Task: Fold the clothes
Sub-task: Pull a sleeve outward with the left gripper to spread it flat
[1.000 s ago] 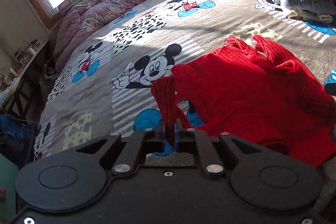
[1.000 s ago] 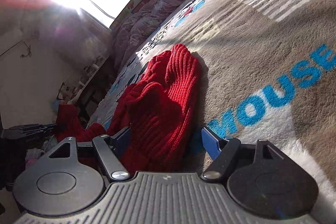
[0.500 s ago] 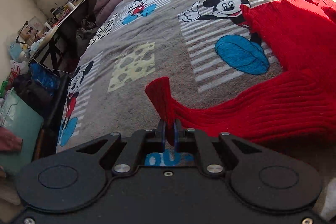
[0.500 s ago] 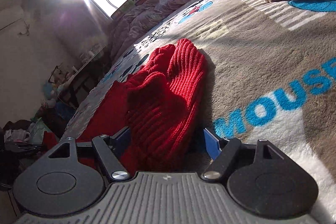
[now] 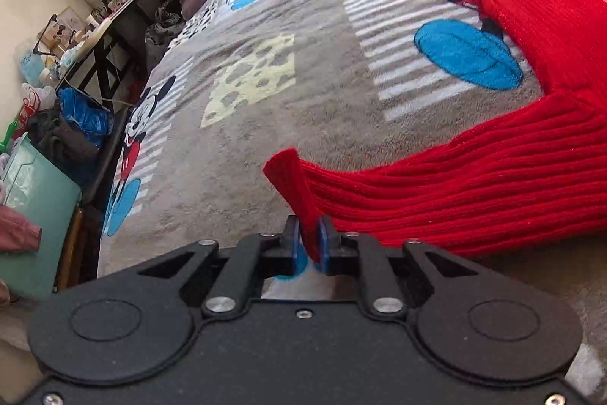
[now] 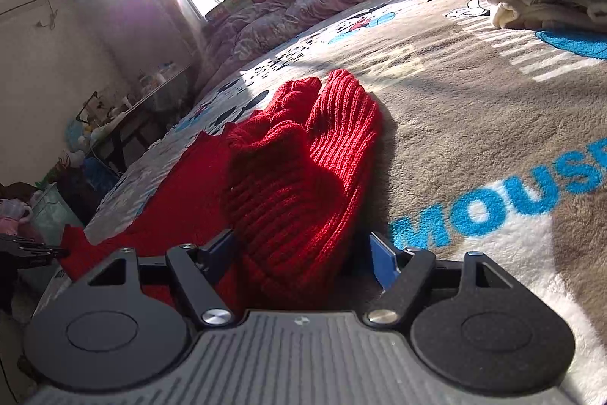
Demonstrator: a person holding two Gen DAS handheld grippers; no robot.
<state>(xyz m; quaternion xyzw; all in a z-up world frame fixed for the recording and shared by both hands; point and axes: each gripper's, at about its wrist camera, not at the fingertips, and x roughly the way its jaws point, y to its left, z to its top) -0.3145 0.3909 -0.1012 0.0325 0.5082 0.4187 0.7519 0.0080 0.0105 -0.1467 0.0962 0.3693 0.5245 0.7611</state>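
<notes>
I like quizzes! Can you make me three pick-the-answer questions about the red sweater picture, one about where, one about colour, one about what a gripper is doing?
1. Where does the red sweater lie?
A. on a chair
B. on the Mickey Mouse blanket
C. in a drawer

2. What colour is the word MOUSE on the blanket?
A. blue
B. green
C. yellow

3. What is the left gripper doing?
A. hanging open
B. holding jeans
C. pinching the sweater's sleeve cuff

Answers: 1 B, the knit spreads over the cartoon print. 2 A, the letters are bright blue. 3 C, its fingers close on red fabric.
</notes>
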